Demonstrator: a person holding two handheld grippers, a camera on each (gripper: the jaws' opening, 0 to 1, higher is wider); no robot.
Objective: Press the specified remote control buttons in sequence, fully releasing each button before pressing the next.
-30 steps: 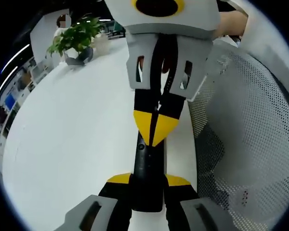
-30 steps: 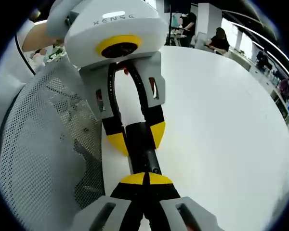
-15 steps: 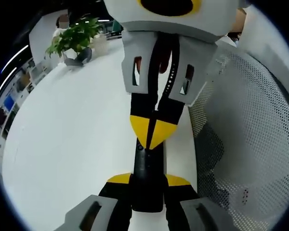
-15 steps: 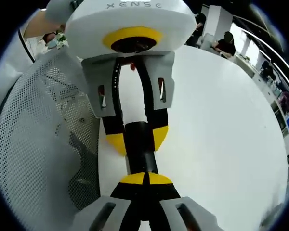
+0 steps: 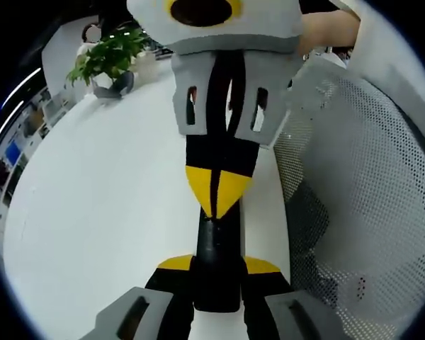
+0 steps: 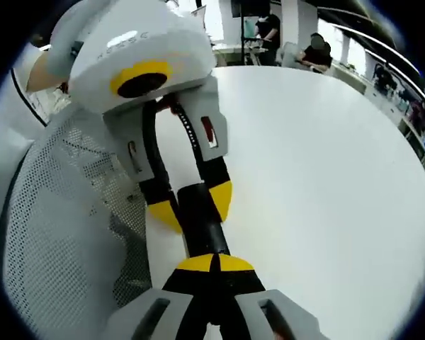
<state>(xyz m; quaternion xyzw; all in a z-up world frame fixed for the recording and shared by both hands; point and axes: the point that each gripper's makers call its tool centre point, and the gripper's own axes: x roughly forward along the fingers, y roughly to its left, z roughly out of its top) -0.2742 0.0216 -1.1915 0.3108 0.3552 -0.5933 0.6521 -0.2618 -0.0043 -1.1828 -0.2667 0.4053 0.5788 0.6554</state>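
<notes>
Step in hand, as I read it: a button press on the remote control (image 5: 216,265), with the other gripper bracing it.

Left gripper view: the left gripper (image 5: 218,265) rises from the bottom centre with its yellow-tipped jaws narrow, clamped on the near end of the remote, a slim black bar running up the middle of the frame. The right gripper (image 5: 217,191) comes down from the top centre, jaws closed together to a yellow point, and that point sits on the remote's upper face. Buttons are too small and dark to tell which one is under it.

Right gripper view: same setup mirrored. The right gripper's closed tips sit at the bottom centre on the remote, and the left gripper straddles the bar just above.

The remote lies over the white table (image 5: 106,198), near its edge, beside the white mesh chair back (image 5: 368,184) at the right of the left gripper view. A potted plant (image 5: 110,60) stands at the upper left, well apart.

Next move, my call: lift the point straight off until fully clear of the button, keep the clamp steady, then shift along the bar to the next button. Risk: the tip slips sideways onto a neighbouring key.
</notes>
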